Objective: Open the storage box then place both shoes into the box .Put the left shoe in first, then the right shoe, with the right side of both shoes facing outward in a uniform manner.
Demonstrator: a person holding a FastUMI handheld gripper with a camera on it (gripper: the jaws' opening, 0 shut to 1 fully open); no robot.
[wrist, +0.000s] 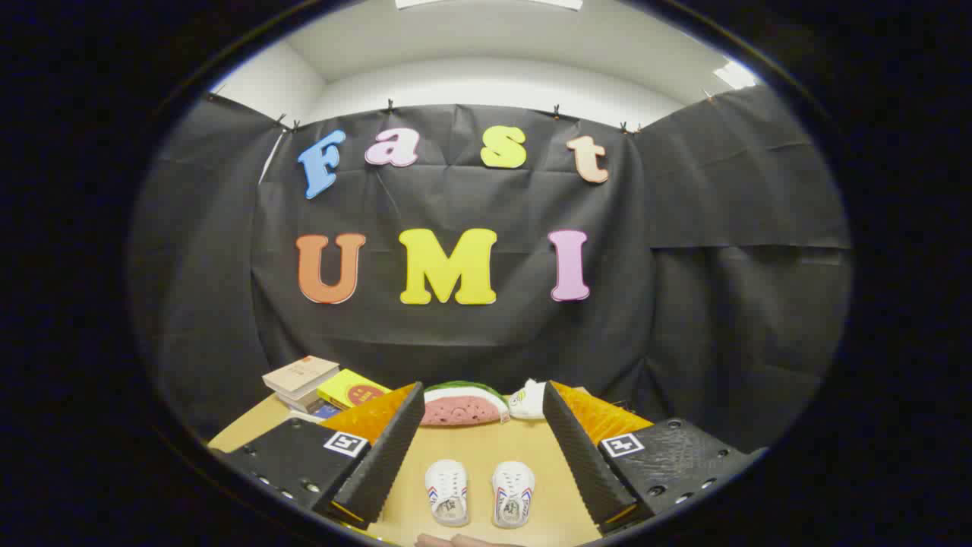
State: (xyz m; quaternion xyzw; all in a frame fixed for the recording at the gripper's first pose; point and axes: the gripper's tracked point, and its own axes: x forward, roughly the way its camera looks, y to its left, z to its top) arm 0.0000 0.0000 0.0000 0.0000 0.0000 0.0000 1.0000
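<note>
Wooden table (486, 448) sits in front of the dark cloth wall. On it, the gripper (484, 441) hangs with its two fingers spread wide, holding nothing. Behind the left finger, a stack of books (302, 382) lies next to a yellow book (354, 390). Beyond the fingers rests a watermelon slice toy (465, 405) with a small white plush (528, 400) beside it. Two little white shoes (480, 492) sit side by side between the fingers, touching neither.

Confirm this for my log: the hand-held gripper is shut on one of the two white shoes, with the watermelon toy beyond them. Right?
Not quite. In the gripper view the hand-held gripper is open, and both white shoes lie untouched side by side on the table between its fingers. The watermelon toy does sit beyond them.
</note>
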